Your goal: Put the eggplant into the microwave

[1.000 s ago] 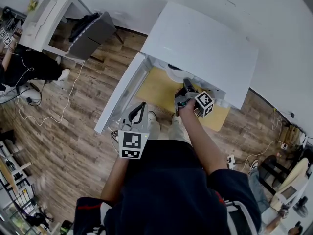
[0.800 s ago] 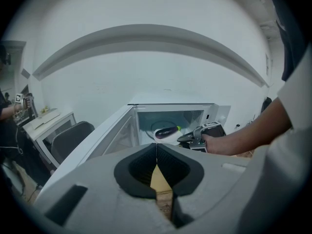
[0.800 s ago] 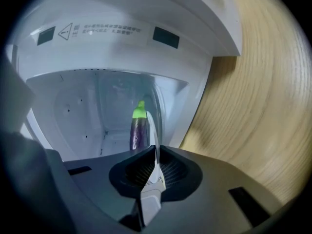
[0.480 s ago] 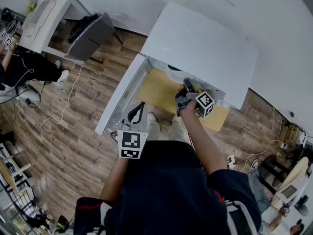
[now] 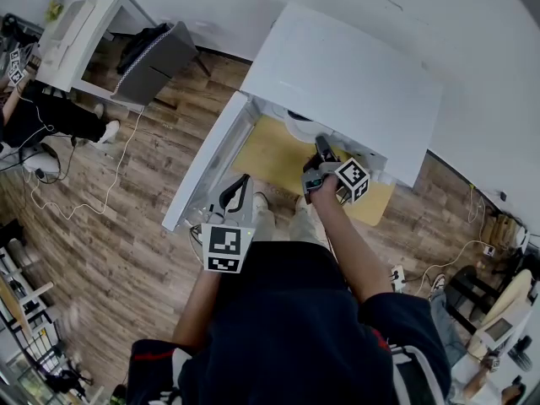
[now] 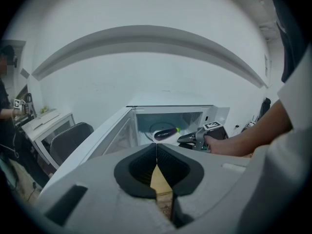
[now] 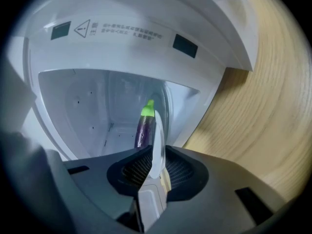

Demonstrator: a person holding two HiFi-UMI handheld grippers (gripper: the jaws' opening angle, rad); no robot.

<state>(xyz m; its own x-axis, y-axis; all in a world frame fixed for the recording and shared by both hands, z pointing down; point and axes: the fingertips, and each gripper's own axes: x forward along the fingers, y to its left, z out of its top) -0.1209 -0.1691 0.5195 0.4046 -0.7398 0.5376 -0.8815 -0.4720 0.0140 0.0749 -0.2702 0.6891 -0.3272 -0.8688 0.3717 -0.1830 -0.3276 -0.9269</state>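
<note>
Plainly, the right hand-held gripper (image 7: 154,165) is clamped on the near rim of a white plate (image 7: 157,139), which stands edge-on between its jaws. It has no direct hold on the eggplant (image 7: 145,129). The eggplant lies on that plate straight ahead of the jaws. Its long axis runs almost in line with the gripper's reach, purple body nearer and green stem end pointing deeper into the microwave (image 7: 87,101).

In the head view the plate's front part shows at the mouth of the cavity, under the front edge of the microwave's top, and over the wooden tabletop (image 5: 266,154) near the microwave's front edge. How deep the plate sits cannot be told.

The left hand-held gripper (image 6: 157,156) has its jaws together on nothing. It is held back beside the person's body, off the free edge of the open door (image 5: 207,163) and well apart from the plate.

The right is therefore much the nearer, and the move probably calls for a straight push along the eggplant's own axis, keeping the plate level so the eggplant does not roll sideways off it.
</note>
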